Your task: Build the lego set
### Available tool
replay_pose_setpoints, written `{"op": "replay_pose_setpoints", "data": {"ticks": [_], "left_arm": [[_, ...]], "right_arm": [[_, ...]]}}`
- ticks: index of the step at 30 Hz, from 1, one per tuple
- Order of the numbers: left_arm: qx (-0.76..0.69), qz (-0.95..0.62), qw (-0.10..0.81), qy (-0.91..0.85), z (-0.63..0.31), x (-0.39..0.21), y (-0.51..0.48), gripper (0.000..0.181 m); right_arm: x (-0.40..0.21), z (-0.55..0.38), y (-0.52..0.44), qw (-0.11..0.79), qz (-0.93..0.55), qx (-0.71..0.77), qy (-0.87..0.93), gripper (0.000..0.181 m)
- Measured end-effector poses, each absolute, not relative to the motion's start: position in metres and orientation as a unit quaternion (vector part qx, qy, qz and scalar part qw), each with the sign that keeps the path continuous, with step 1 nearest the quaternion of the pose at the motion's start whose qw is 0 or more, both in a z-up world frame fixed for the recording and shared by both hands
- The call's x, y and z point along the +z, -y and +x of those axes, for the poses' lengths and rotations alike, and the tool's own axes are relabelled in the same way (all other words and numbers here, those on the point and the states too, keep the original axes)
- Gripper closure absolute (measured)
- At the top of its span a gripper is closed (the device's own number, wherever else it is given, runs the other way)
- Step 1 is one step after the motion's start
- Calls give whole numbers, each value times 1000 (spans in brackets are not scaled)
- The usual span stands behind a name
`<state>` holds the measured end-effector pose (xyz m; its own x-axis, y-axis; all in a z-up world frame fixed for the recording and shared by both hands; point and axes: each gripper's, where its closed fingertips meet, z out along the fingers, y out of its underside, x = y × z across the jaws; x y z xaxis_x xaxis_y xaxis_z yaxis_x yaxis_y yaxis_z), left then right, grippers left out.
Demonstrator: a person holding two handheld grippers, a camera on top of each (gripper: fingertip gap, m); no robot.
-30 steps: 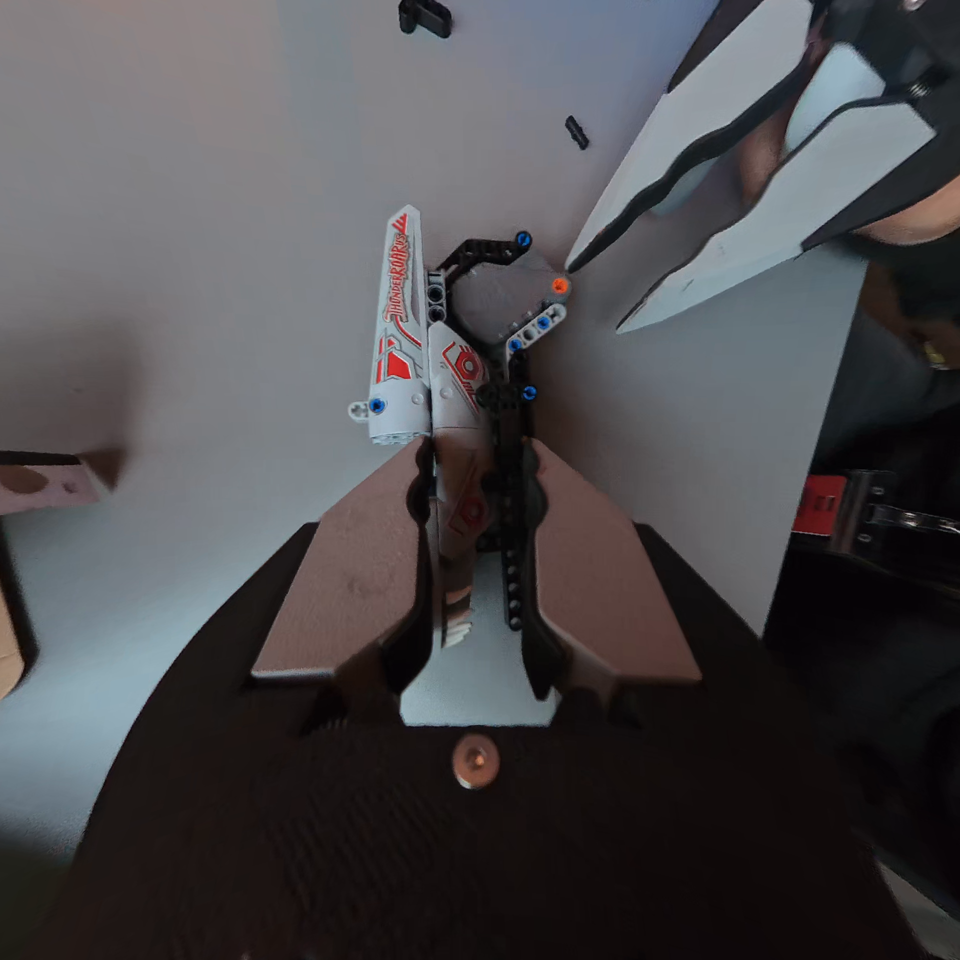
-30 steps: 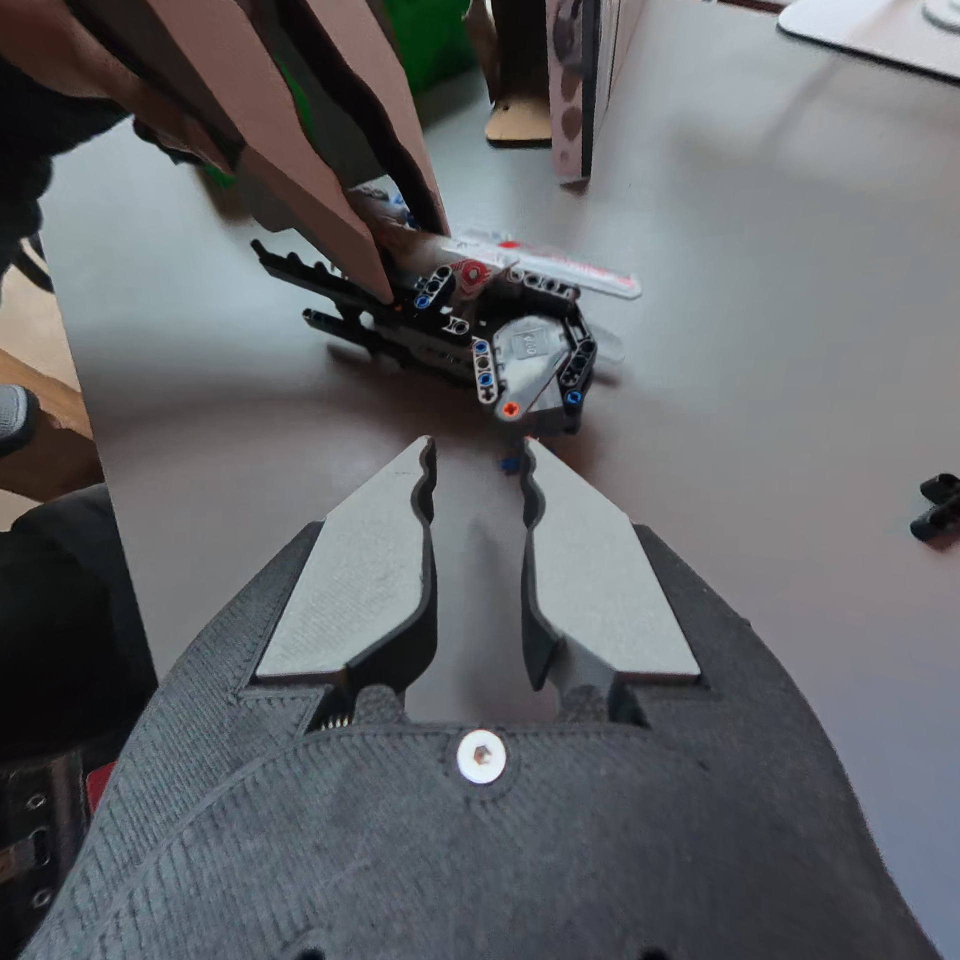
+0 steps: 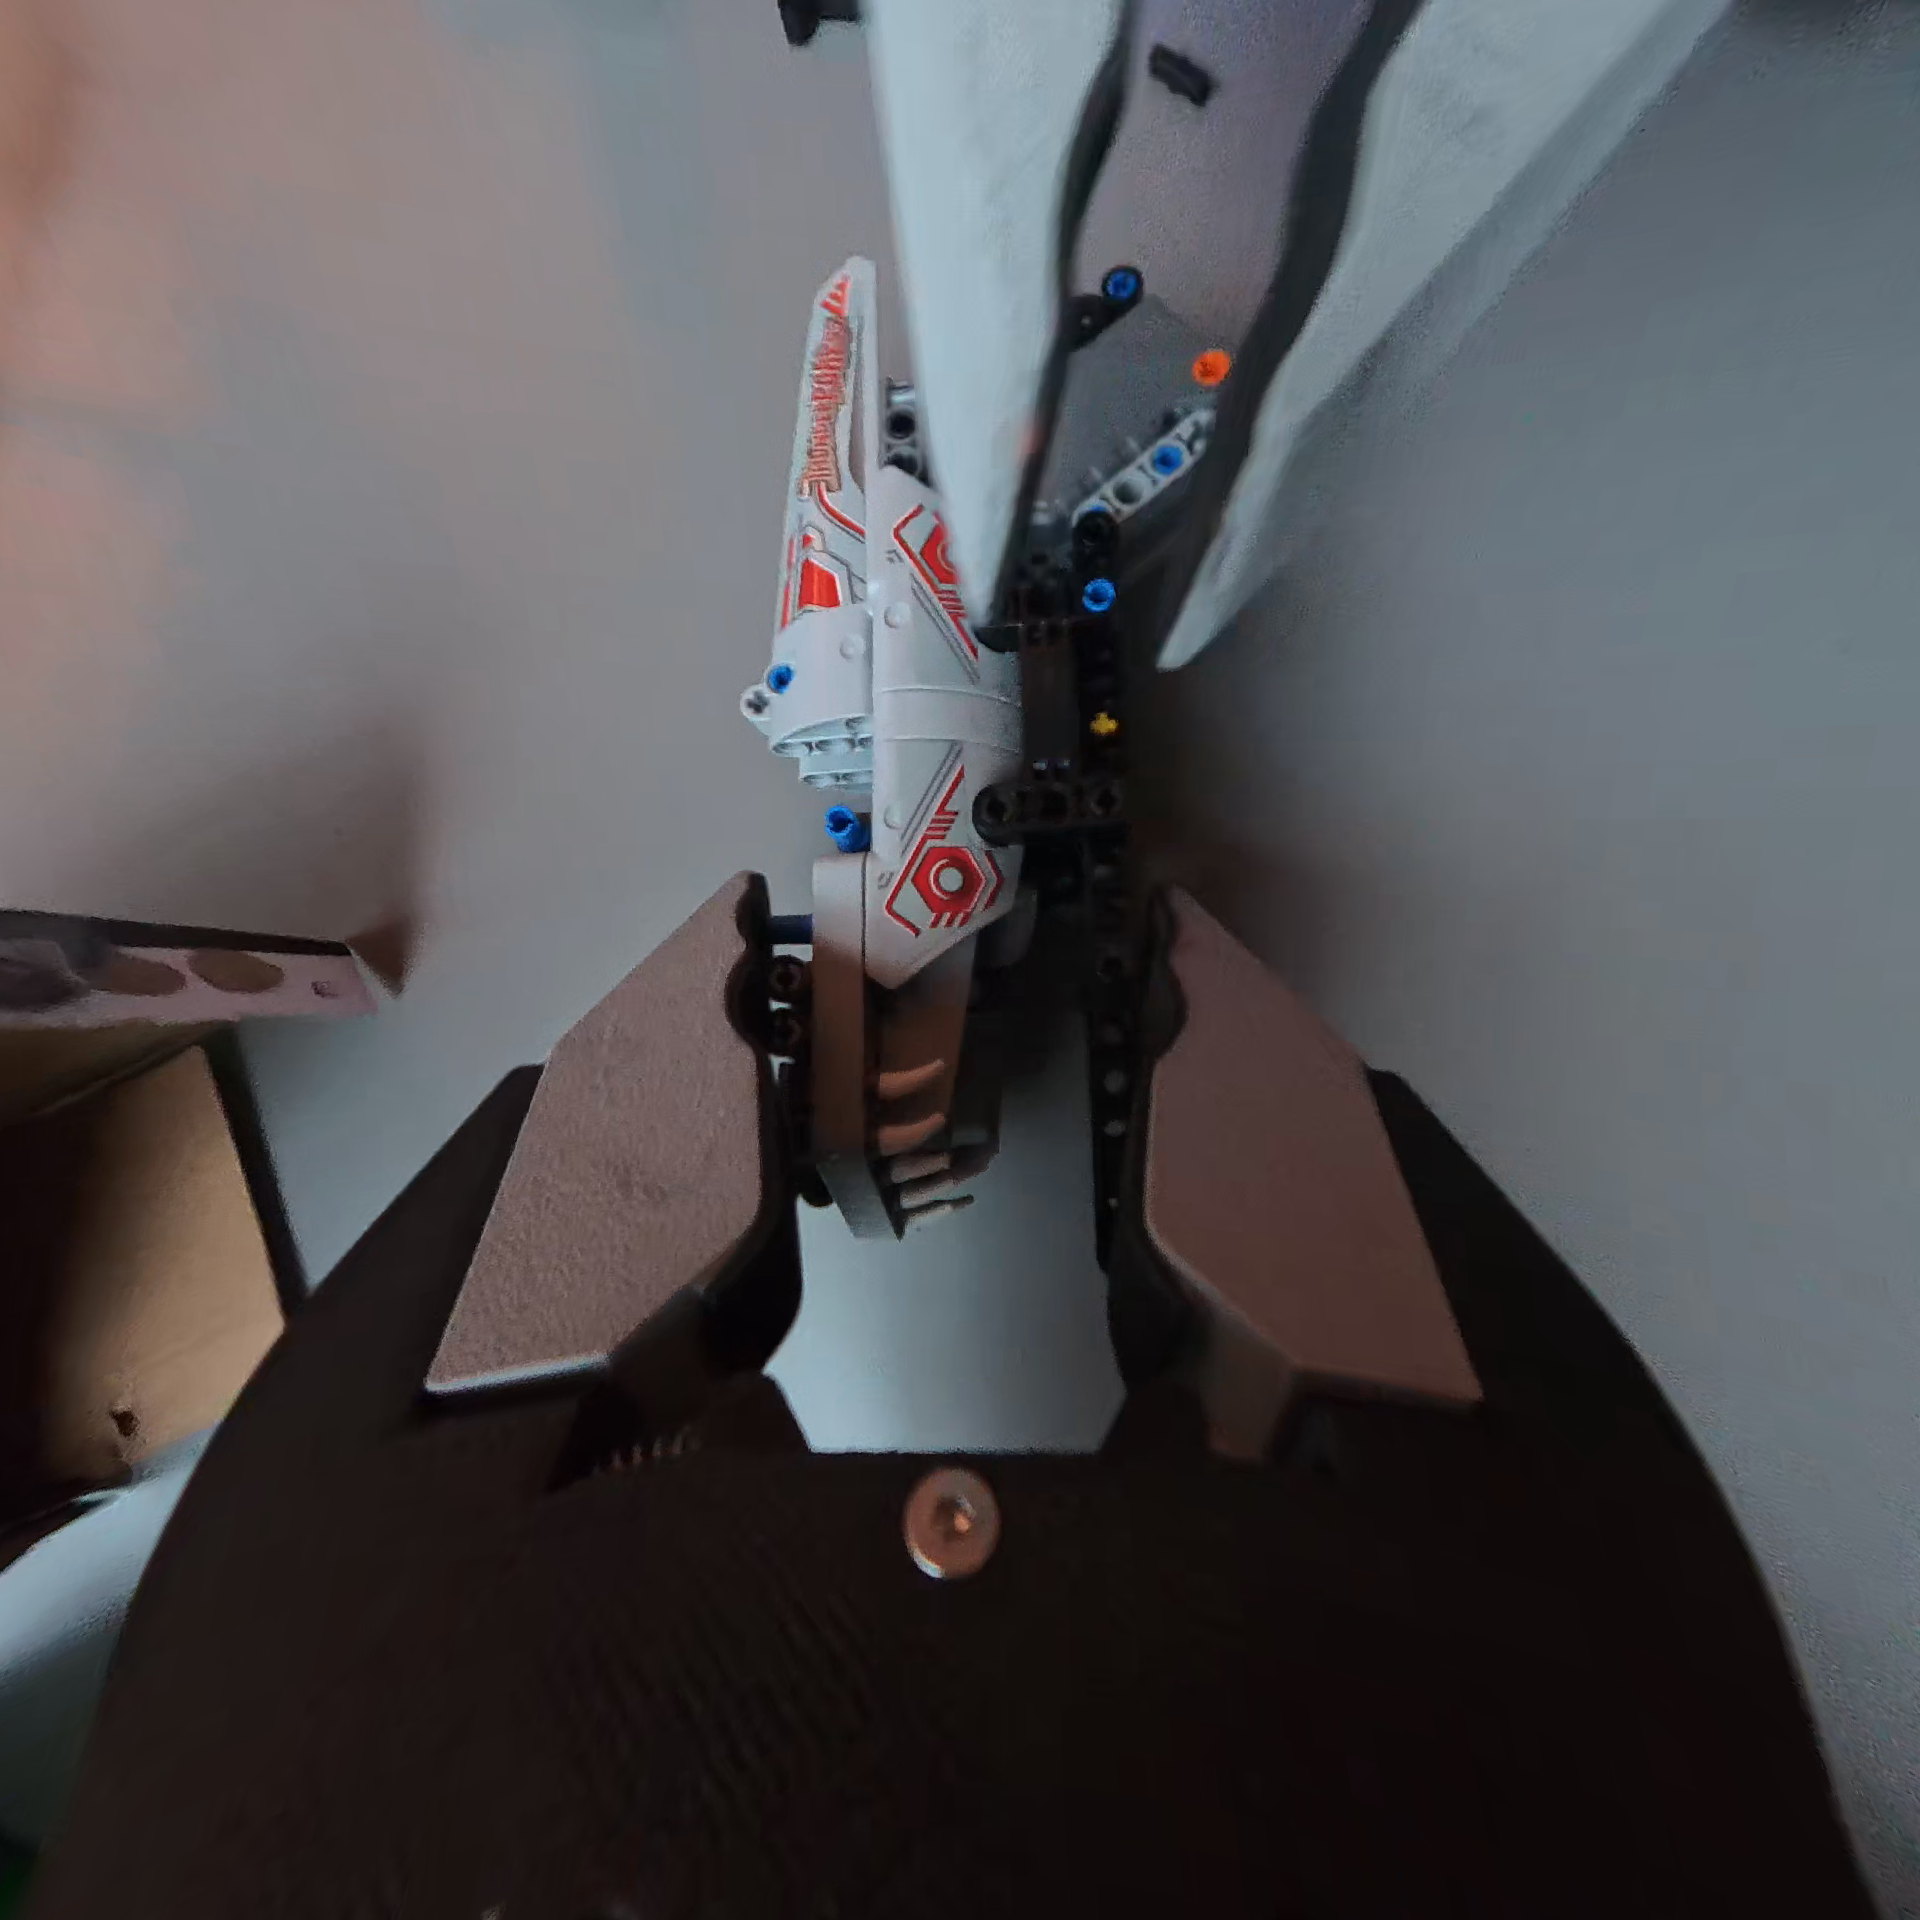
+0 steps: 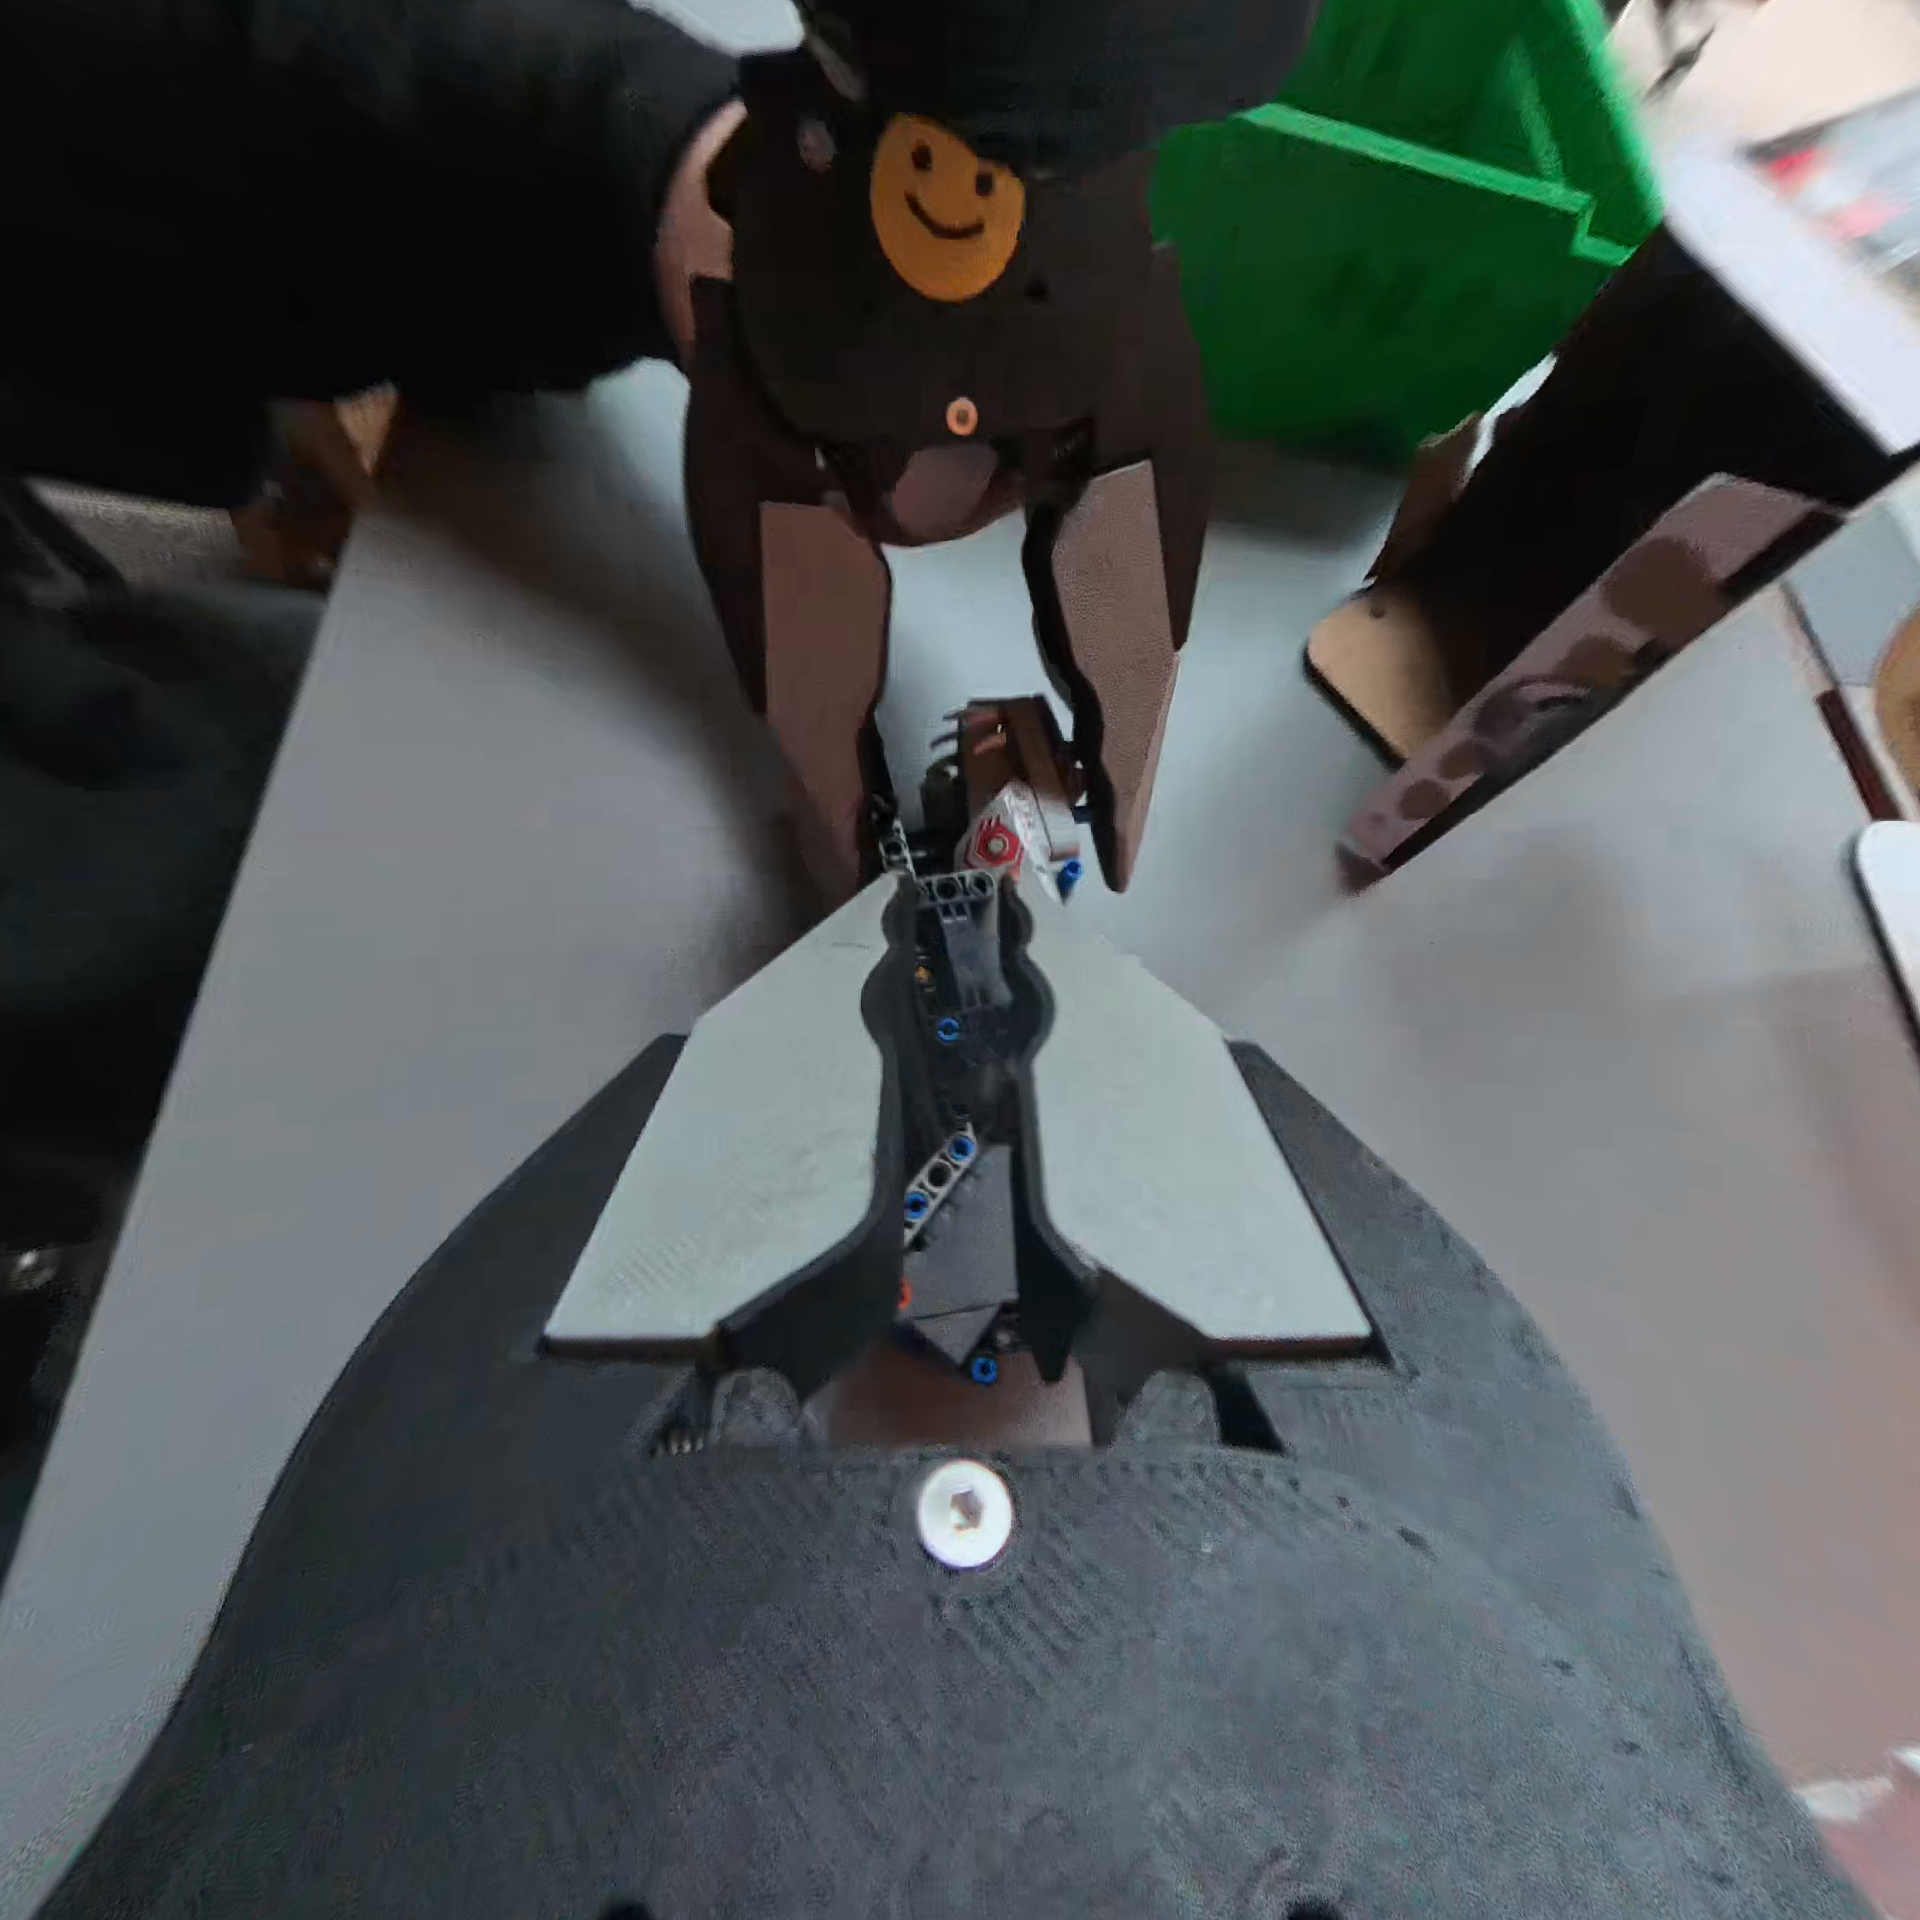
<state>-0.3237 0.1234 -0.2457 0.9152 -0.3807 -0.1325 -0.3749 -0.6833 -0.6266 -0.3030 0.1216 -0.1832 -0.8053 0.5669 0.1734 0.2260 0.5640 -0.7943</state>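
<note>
The lego model [image 3: 935, 727], with white panels printed in red, black beams and blue pins, lies lengthwise between both grippers over the grey table [image 3: 416, 520]. My left gripper [image 3: 961, 894] straddles its rear, the brown fingers [image 3: 644, 1143] pressed against the two outer black beams. My right gripper [image 3: 1081, 639], with pale grey fingers, comes from the opposite side. In the right wrist view the right gripper [image 4: 954, 894] is shut narrowly on the model's front [image 4: 961, 966]. The left gripper's fingers [image 4: 821, 675] face it just beyond. I cannot tell whether the model touches the table.
Two small black lego pieces [image 3: 1179, 73] lie on the table beyond the model. A wooden stand [image 4: 1382, 665] holding a board, a green object [image 4: 1403, 208] and a person's dark sleeve [image 4: 312, 208] are at the far side. A board [image 3: 187, 977] juts in at the left. Left tips to right tips: about 7 cm.
My right gripper swung round from beside the model's front and closed on it. My left gripper's jaws now stand wider apart, spanning both black beams instead of pinching the middle.
</note>
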Motion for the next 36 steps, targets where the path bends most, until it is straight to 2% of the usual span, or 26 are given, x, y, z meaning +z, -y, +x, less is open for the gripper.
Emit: {"op": "replay_pose_setpoints", "data": {"ticks": [7,13,15,29,33,36], "left_arm": [[-22,-898,387,-209,-315,-242,-131,113],[-27,-893,400,-203,-314,-241,-132,114],[-34,-890,407,-202,-314,-240,-132,114],[-34,-899,393,-191,-315,-241,-133,113],[-25,-906,381,-183,-318,-243,-128,113],[-37,-906,384,-176,-318,-241,-126,113]], "right_arm": [[-209,-302,-129,178,-201,357,895,181],[-208,-299,-130,177,-205,347,898,181],[-210,-297,-132,174,-208,332,903,172],[-218,-297,-125,130,-231,313,912,177],[-217,-300,-122,174,-261,329,891,179],[-211,-301,-119,166,-287,416,847,177]]}}
